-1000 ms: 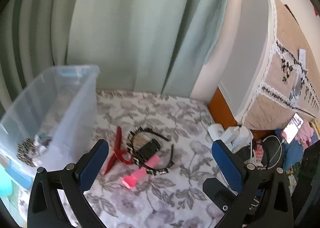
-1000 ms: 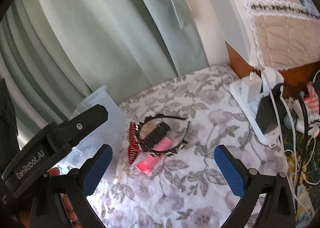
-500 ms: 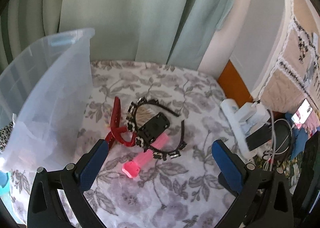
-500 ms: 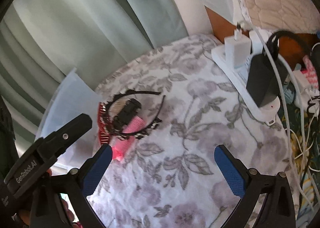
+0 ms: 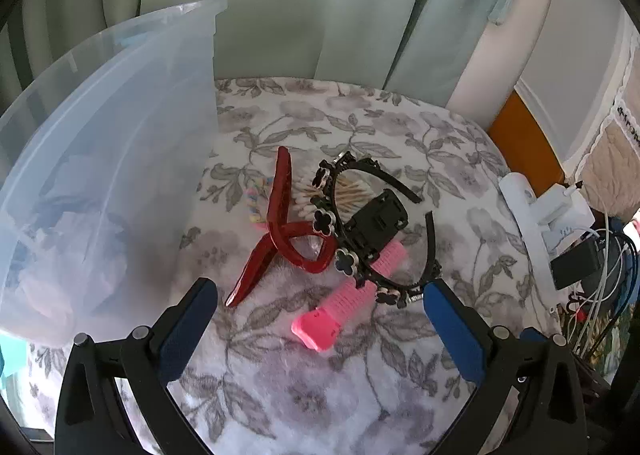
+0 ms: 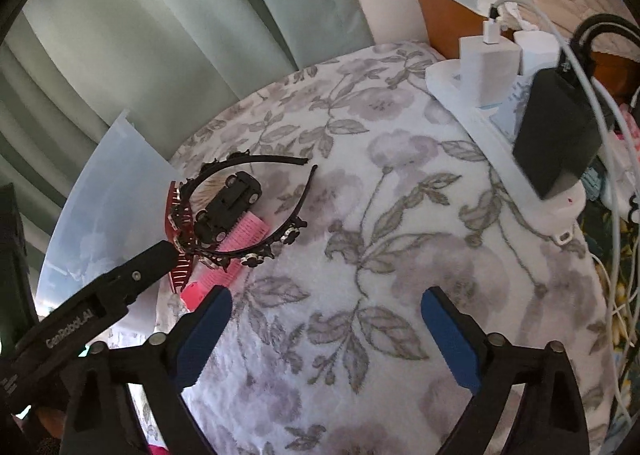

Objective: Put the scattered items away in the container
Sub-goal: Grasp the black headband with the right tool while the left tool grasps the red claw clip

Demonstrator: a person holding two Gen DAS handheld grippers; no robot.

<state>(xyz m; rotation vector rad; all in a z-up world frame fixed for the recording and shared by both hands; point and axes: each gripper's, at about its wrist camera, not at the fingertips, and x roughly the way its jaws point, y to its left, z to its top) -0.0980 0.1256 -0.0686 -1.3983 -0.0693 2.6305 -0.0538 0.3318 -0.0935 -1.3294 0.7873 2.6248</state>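
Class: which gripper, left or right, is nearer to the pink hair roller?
Left. The left gripper is open around the pink hair roller; the right gripper is open over bare blanket, roller off to its left.

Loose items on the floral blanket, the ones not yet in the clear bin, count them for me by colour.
Red: 1, hair claw clip
Black: 2, flower headband and small black clip
Pink: 1, hair roller
Pale: 1, cotton swab bundle
Pastel: 1, small item, too hidden to name
Total: 6
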